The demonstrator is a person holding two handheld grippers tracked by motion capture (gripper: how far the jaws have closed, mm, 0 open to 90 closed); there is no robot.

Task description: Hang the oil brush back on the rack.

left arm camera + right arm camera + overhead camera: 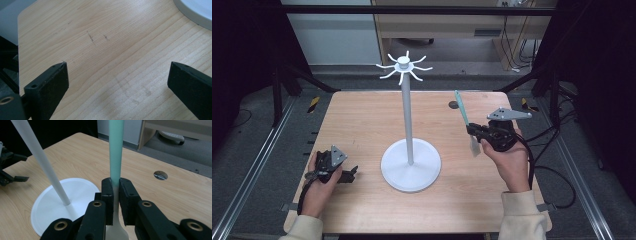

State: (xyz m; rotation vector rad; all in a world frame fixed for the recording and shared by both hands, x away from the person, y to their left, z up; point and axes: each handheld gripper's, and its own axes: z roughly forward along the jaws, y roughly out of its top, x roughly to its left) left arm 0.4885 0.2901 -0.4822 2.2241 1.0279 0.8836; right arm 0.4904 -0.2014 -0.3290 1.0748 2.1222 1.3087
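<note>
Because the hooks crown the white stand (410, 125), my right gripper (475, 134) jaws clamp the teal-handled spatula (461, 110) upright beside it, while my left gripper (351, 174) rests jaws apart on the worktop (362, 120) opposite.

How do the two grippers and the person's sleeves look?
Both the left gripper and the right gripper are black, each with a grey three-cornered plate on top, brass-coloured rivets at the jaw links and a trailing black cable. The sleeves are cream-coloured.
</note>
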